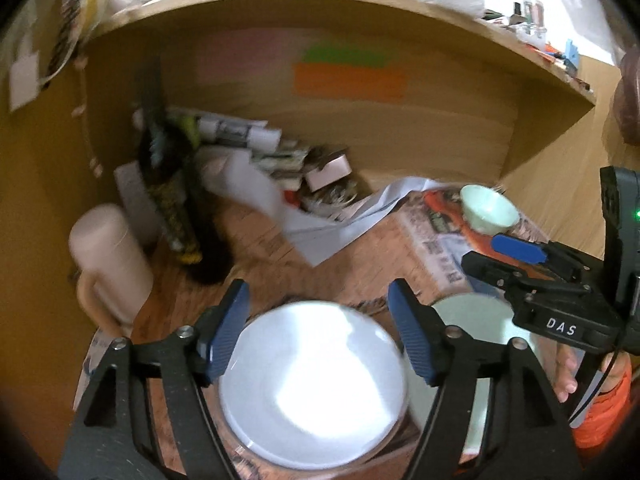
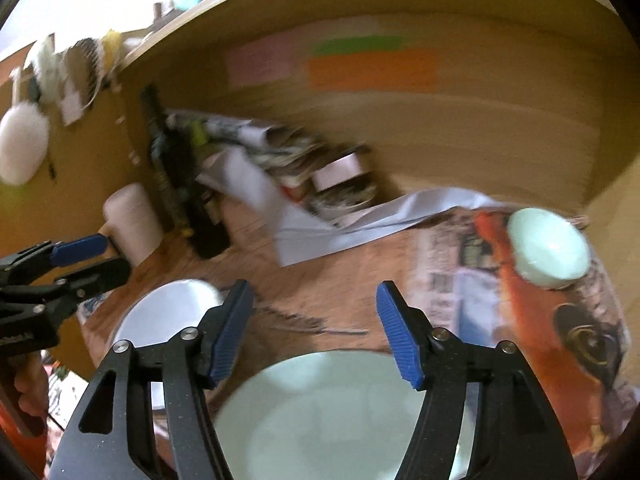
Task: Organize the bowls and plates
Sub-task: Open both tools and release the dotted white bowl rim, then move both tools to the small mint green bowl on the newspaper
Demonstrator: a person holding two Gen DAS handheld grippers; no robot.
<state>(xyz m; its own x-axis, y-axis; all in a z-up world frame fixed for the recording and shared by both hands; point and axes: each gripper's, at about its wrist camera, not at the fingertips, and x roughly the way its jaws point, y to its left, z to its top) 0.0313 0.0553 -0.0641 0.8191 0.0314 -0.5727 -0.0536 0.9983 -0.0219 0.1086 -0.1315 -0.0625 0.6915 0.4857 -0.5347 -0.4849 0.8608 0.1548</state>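
Wooden desk [image 1: 256, 240] under a shelf fills my views, both blurred. Nearest, my left gripper [image 1: 316, 328] tilts downward, jaws spread and clamping nothing, above the white plate [image 1: 312, 392] at the near edge. Beside it, my right gripper [image 2: 314, 328] tilts likewise, released, over the pale green plate [image 2: 320, 412]. Farther, toward the right edge, a mint bowl [image 2: 548, 248] sits on newspaper [image 2: 460, 288]. A pink mug [image 1: 108, 256] stands by the left wall.

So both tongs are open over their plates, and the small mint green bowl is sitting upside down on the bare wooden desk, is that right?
Not quite. The small mint green bowl is upside down, but it rests on the printed newspaper, not bare wood; the right wrist view shows this. Both the left tongs and right tongs are open.
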